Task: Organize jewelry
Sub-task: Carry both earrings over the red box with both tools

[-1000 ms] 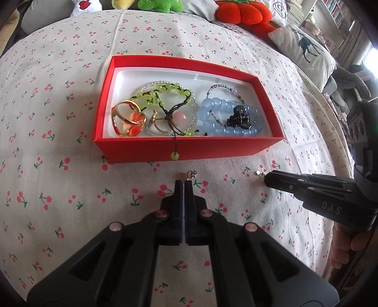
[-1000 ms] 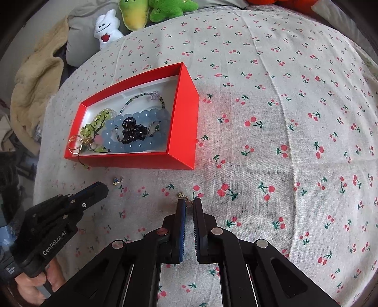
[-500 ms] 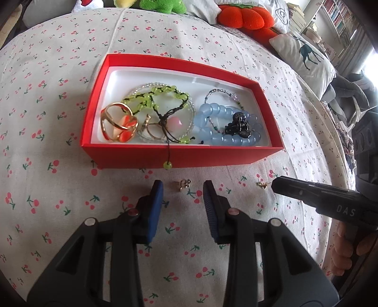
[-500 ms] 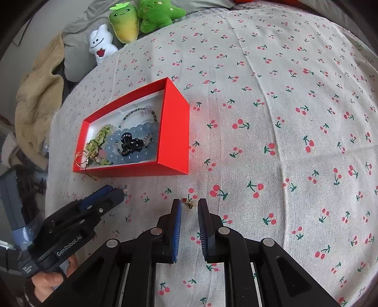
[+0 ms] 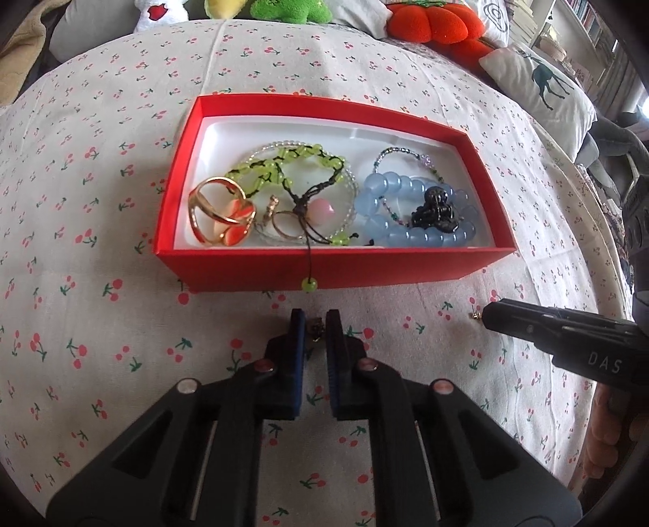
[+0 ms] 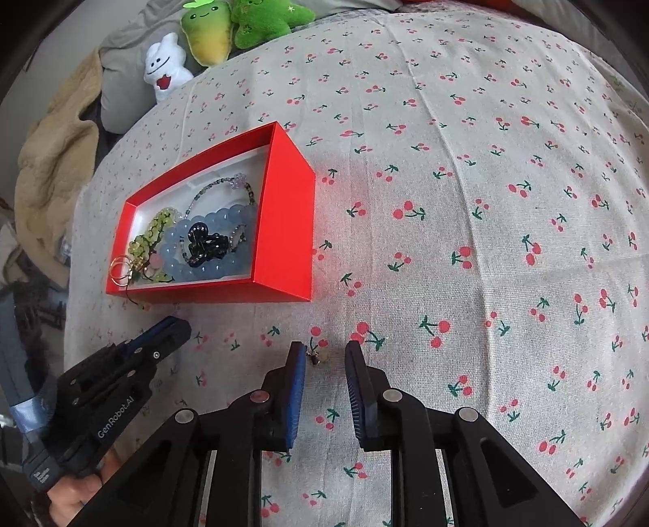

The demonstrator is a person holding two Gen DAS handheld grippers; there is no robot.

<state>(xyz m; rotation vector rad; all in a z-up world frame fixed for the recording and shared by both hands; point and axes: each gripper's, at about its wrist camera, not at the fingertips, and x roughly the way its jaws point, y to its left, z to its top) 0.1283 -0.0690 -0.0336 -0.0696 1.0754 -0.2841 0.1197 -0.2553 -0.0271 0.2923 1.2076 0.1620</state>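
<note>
A red box (image 5: 332, 269) on the cherry-print cloth holds gold rings (image 5: 219, 217), a green bead bracelet (image 5: 284, 170) and a blue bead bracelet (image 5: 417, 215). The box also shows in the right wrist view (image 6: 284, 211). My left gripper (image 5: 315, 324) is just in front of the box, its jaws narrowly apart around a small earring (image 5: 315, 325) on the cloth. My right gripper (image 6: 324, 356) is open over a second small earring (image 6: 318, 356), which lies close to its left finger (image 6: 296, 365). That earring also shows in the left wrist view (image 5: 474, 314) at the right gripper's tip (image 5: 497, 314).
Plush toys (image 6: 211, 32) and a beige blanket (image 6: 52, 162) lie past the cloth's far left edge. An orange plush (image 5: 434, 24) and a deer-print pillow (image 5: 543, 81) lie at the far right. The cloth (image 6: 486, 202) spreads to the right of the box.
My left gripper opened, then narrowed around its earring, which now sits between the fingers. My right gripper opened from nearly shut to wide, its earring staying on the cloth.
</note>
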